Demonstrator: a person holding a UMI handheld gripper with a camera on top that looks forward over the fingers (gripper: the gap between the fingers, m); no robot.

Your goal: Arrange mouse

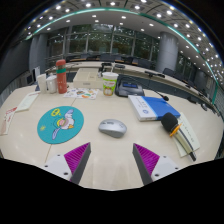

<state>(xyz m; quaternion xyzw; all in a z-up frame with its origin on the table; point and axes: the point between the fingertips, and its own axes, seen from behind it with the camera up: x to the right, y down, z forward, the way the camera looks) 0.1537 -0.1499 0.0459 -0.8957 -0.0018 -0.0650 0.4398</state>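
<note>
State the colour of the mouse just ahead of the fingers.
Silver-grey mouse, seen in the gripper view, beside the round teal mat.

This is an open-plan office. A wide pale desk (pixel 120 150) fills the foreground, littered with working clutter: a computer mouse (pixel 113 127), a round mouse mat (pixel 60 124) with a cartoon print, a stack of books (pixel 150 106), loose papers (pixel 27 101), a yellow-handled tool (pixel 172 126), a red bottle (pixel 61 76) and a paper cup (pixel 109 83). Beyond it stand further rows of desks (pixel 150 72) with dark equipment on them. Overhead, a long ceiling carries rows of small round lights (pixel 105 14). Thick round pillars (pixel 166 52) hold it up, and tall glass walls (pixel 105 42) close off the far end of the large room.
</note>
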